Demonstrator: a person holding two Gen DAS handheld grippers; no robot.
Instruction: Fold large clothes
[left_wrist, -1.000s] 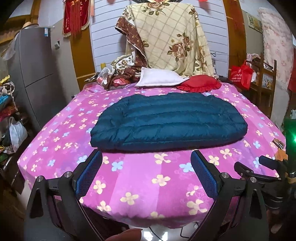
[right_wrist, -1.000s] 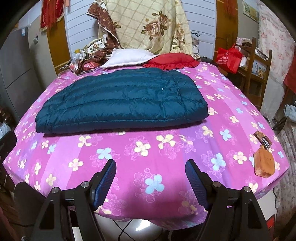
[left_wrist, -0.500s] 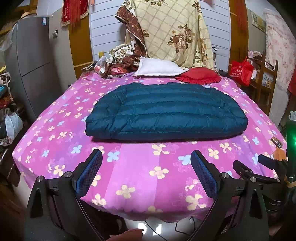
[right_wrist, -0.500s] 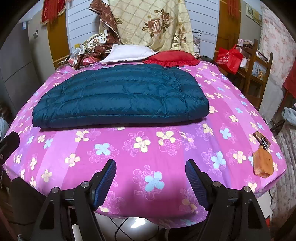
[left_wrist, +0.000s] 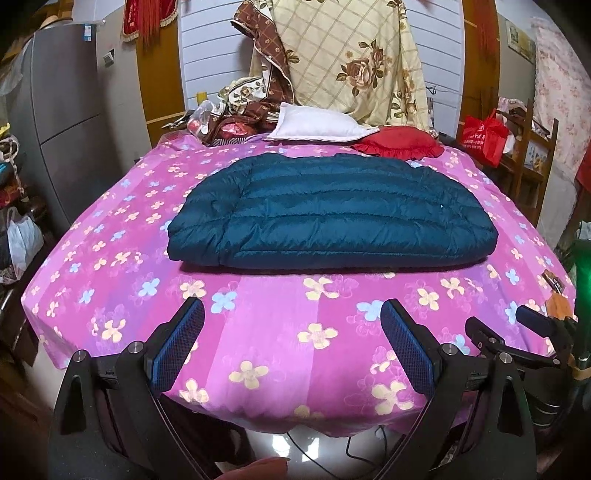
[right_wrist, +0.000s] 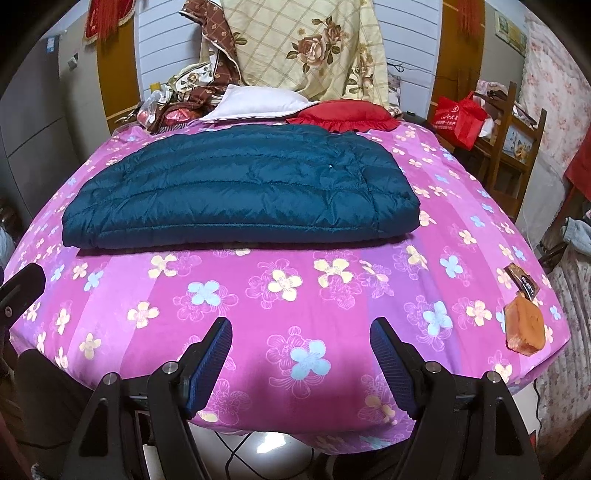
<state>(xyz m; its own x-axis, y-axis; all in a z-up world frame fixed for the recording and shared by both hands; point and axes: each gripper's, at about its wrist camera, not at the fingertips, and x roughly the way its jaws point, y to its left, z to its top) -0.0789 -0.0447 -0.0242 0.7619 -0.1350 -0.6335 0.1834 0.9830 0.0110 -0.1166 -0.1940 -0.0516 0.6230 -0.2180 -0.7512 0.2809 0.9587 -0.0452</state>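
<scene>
A dark teal quilted down jacket (left_wrist: 332, 210) lies folded flat in a wide oblong on the pink flowered bed cover (left_wrist: 273, 332); it also shows in the right wrist view (right_wrist: 236, 188). My left gripper (left_wrist: 291, 325) is open and empty, above the bed's near edge, well short of the jacket. My right gripper (right_wrist: 301, 343) is open and empty, also over the near edge. The right gripper's fingers (left_wrist: 532, 317) show at the right of the left wrist view.
A white pillow (left_wrist: 317, 125) and a red cushion (left_wrist: 399, 146) lie at the bed's far end below a draped floral quilt (left_wrist: 351, 59). An orange packet (right_wrist: 524, 325) sits near the bed's right corner. A grey fridge (left_wrist: 62, 129) stands left, a wooden chair (right_wrist: 509, 136) right.
Both grippers have risen and tilted slightly, so the bed and jacket sit lower in view. Both stay open and empty. The jacket has not moved.
</scene>
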